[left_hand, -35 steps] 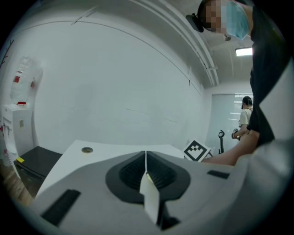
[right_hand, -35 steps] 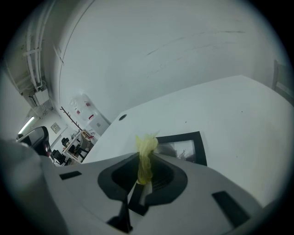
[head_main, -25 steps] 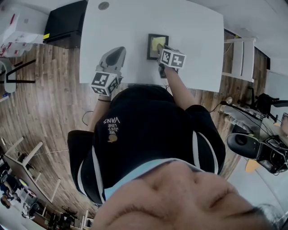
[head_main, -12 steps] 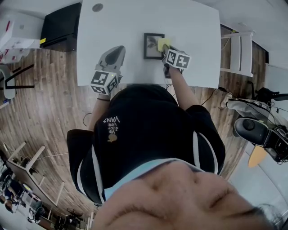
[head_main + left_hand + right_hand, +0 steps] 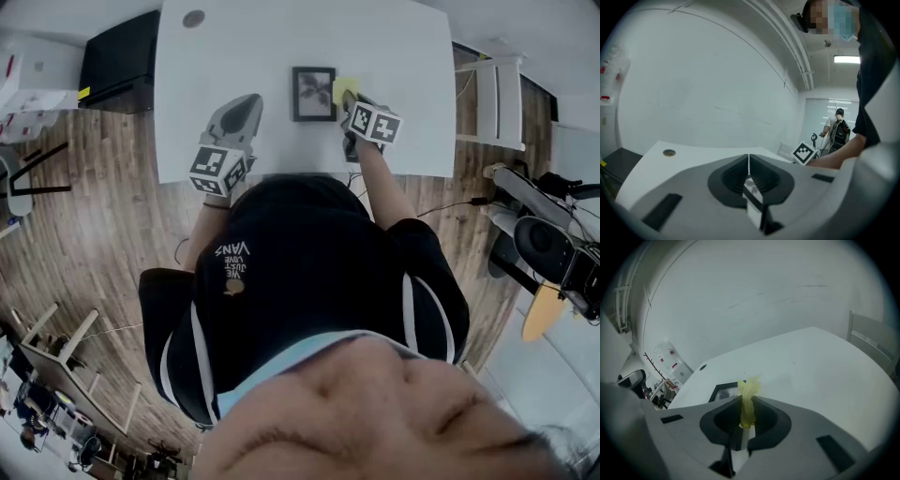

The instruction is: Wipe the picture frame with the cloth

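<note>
Pinches the cloth (image 5: pixel 343 88) in the outstretched right hand-held gripper (image 5: pixel 351 99), at the picture frame's (image 5: pixel 313 94) 3 o'clock. Holds the left hand-held gripper (image 5: pixel 244 109) closed, empty. No longer overlaps the frame as a second ago.

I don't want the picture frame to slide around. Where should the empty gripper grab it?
Probably the left border of the picture frame, reached low from where the left gripper is. The frame lies flat on the table, so only its thin edge offers a pinch, and the cloth in the right gripper sits at its right.
</note>
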Demonstrator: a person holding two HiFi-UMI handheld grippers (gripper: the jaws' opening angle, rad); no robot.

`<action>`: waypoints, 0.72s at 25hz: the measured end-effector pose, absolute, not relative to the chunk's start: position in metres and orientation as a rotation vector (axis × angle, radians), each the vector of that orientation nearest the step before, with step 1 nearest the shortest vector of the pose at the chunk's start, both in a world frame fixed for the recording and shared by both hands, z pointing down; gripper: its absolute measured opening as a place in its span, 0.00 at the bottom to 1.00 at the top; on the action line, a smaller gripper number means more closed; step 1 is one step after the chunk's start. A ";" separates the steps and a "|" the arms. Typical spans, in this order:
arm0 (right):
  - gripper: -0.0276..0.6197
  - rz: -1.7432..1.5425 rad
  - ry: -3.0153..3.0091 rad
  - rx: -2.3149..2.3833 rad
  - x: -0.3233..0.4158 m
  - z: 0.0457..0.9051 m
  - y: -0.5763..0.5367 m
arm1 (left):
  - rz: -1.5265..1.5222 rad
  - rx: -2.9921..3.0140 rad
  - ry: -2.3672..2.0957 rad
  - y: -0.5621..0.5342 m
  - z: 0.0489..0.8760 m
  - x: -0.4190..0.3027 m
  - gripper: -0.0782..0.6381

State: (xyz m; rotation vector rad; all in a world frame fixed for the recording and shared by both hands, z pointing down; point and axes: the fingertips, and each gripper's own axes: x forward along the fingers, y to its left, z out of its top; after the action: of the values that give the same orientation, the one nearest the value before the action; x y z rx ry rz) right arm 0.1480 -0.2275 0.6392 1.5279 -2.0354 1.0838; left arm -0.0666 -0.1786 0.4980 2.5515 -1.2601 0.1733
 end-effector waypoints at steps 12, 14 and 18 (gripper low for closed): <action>0.11 1.110 -2.203 1.349 0.071 0.625 -0.215 | 0.181 2.512 -1.335 -0.159 0.496 -0.087 0.13; 0.11 1.113 -2.216 1.320 0.058 0.624 -0.212 | 0.182 2.502 -1.351 -0.155 0.495 -0.093 0.13; 0.11 1.116 -2.228 1.291 0.042 0.627 -0.207 | 0.186 2.486 -1.377 -0.148 0.496 -0.102 0.13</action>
State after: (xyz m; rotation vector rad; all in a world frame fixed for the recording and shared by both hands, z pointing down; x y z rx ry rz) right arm 0.0420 -0.2067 0.6268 1.2915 -2.2276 1.1160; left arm -0.1022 -0.1477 0.4961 2.4859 -1.3766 0.1859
